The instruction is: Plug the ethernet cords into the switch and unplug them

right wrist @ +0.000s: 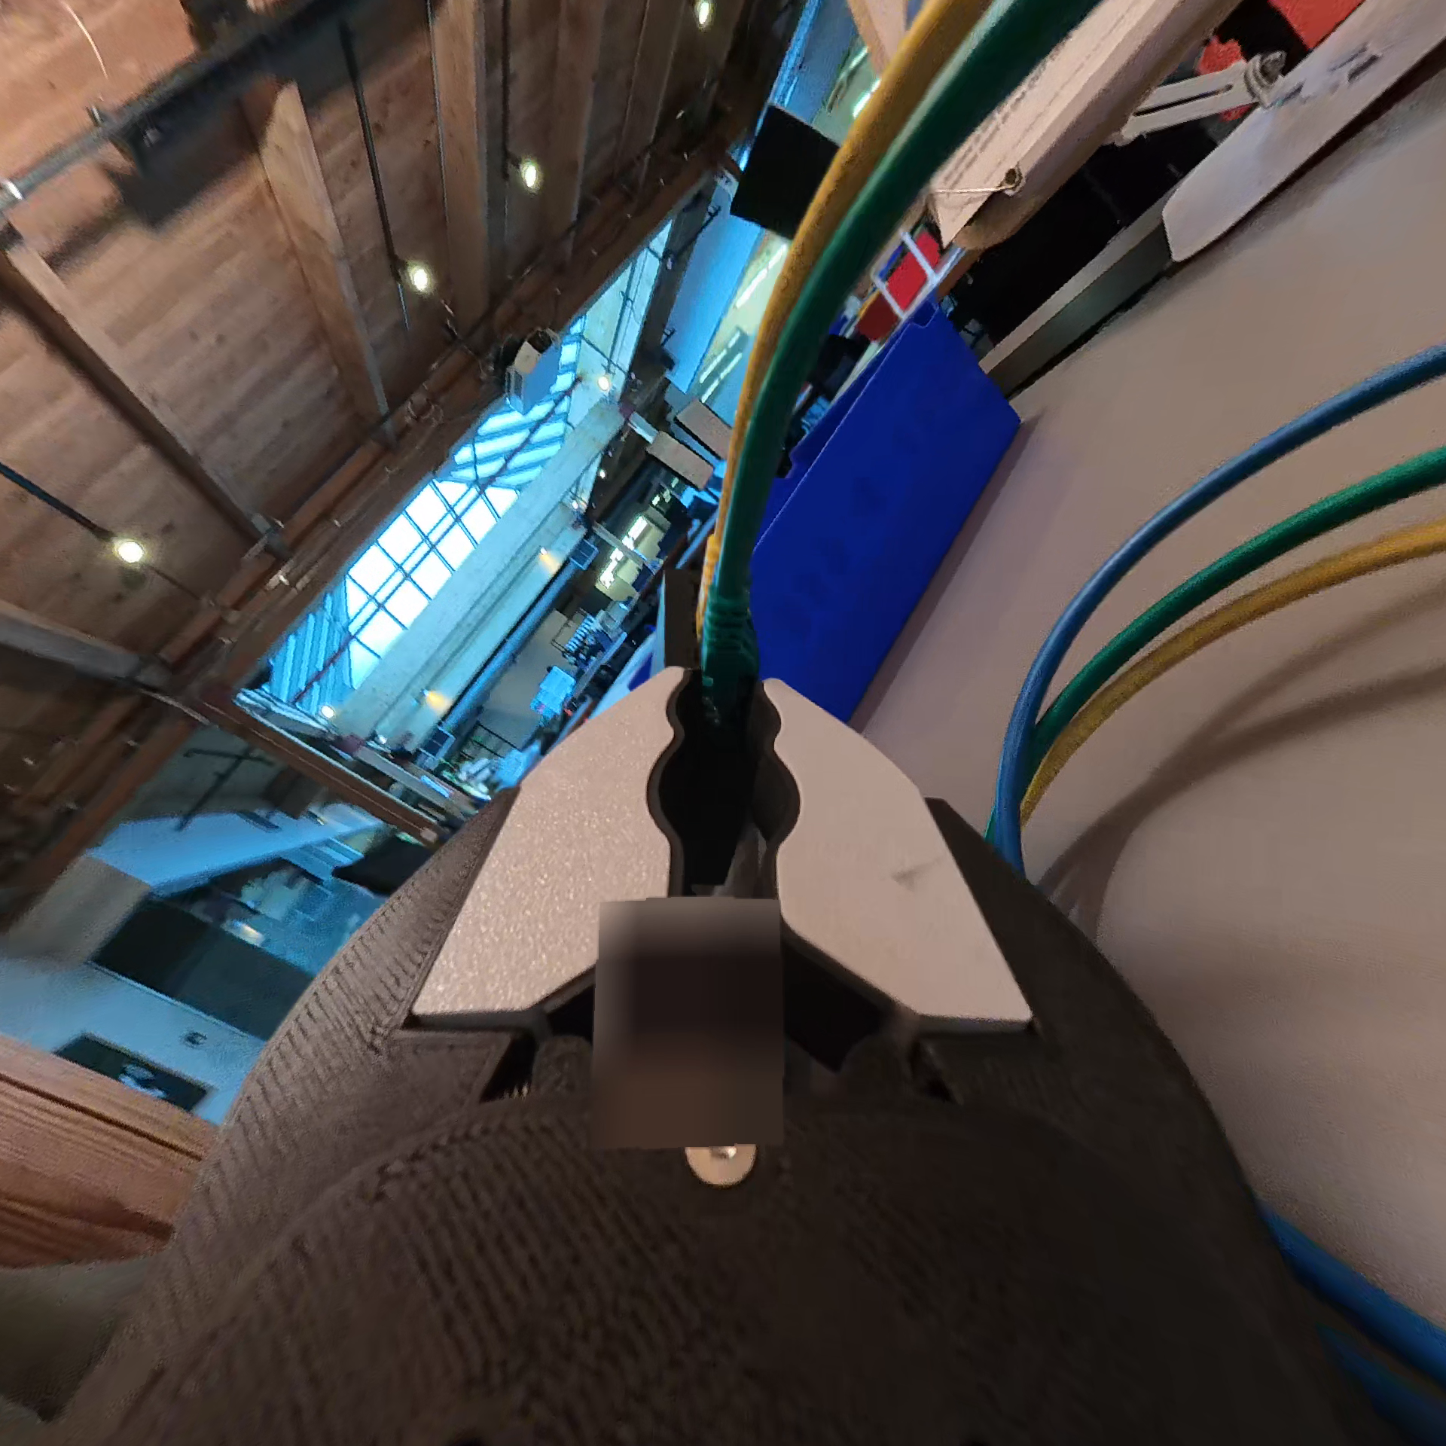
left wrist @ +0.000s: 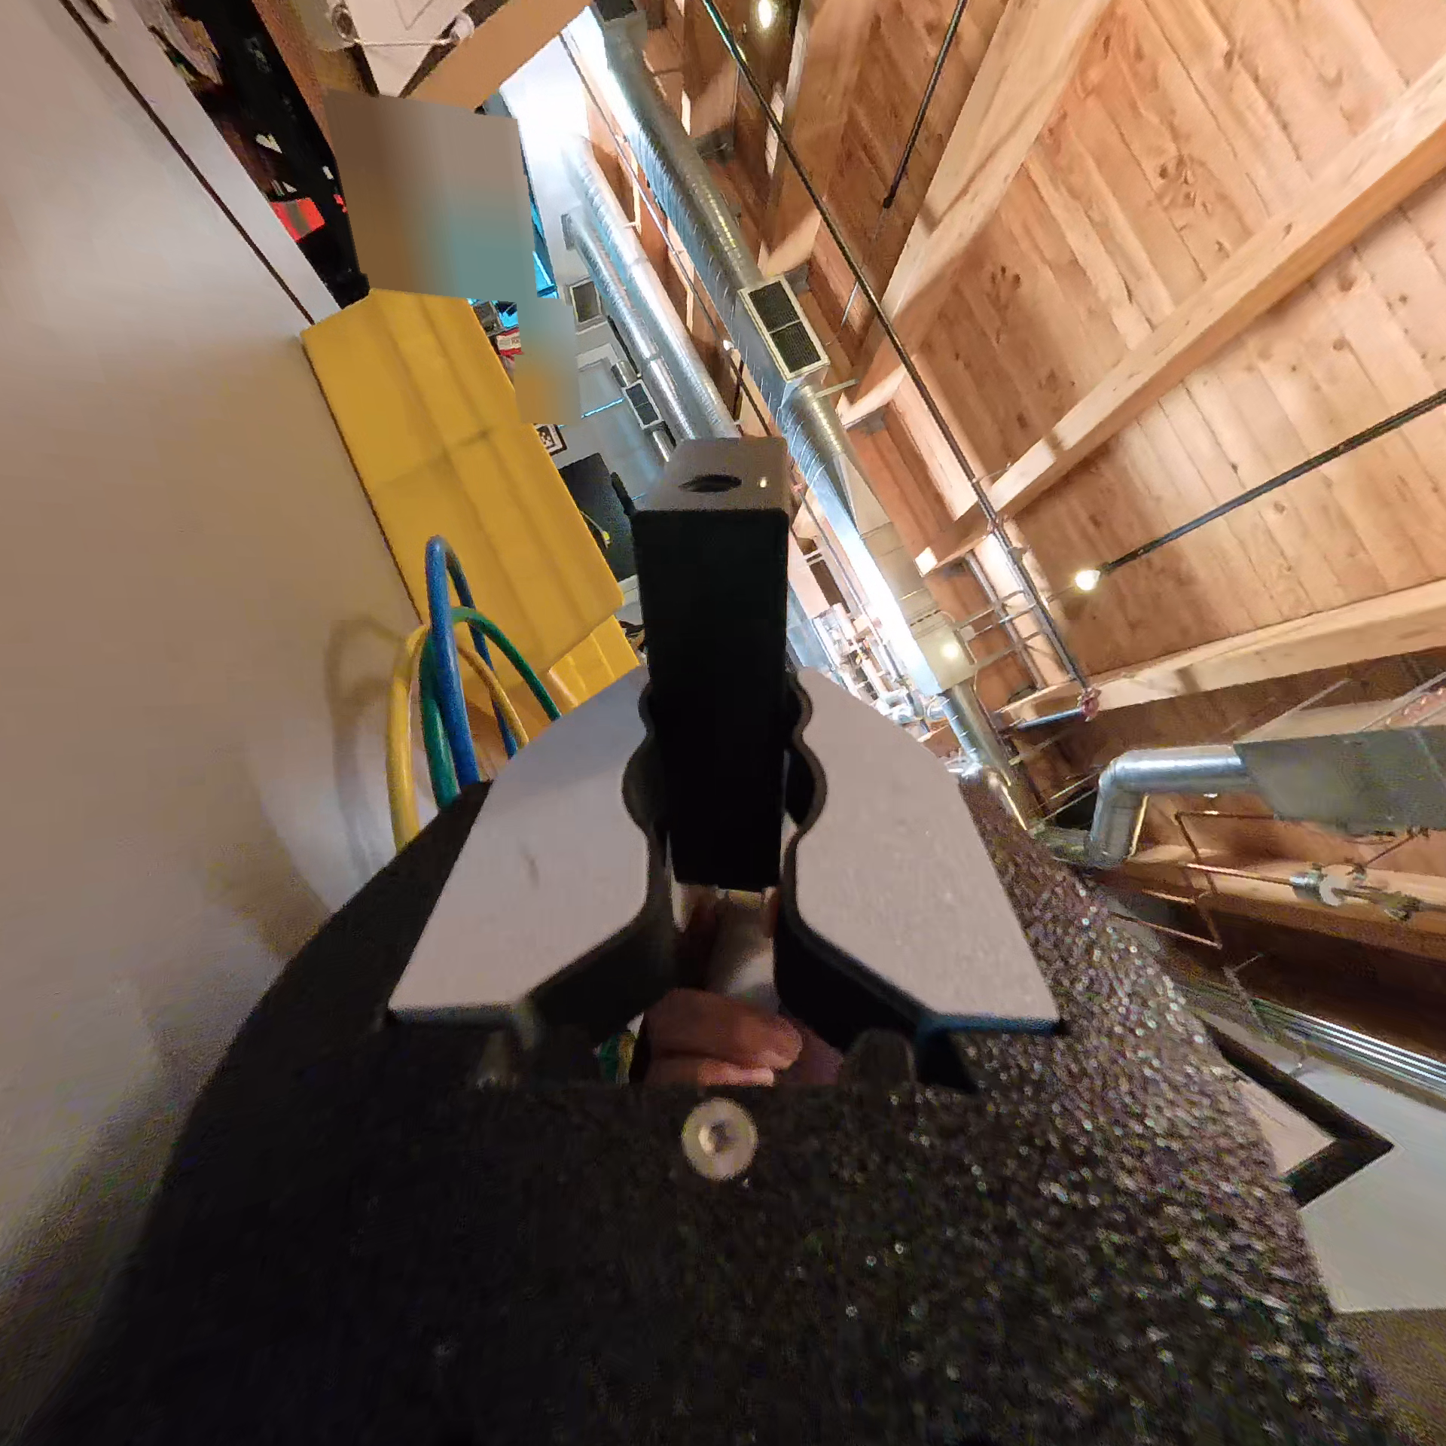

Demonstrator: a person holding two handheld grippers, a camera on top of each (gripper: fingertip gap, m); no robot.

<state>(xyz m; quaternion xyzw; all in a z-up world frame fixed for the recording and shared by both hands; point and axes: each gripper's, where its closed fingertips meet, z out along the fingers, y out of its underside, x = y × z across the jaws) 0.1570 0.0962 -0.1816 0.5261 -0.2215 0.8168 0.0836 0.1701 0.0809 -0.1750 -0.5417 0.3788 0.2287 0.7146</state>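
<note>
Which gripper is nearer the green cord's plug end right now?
Right. The right gripper is shut on the green cord's plug, which sits between its fingers. The left gripper is shut on a black block; no green plug shows there.

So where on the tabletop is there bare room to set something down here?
Bare beige tabletop lies left of the yellow plastic bin. Another patch sits between the blue plastic bin and the blue, green and yellow cable loops. Around those loops it is crowded.
</note>
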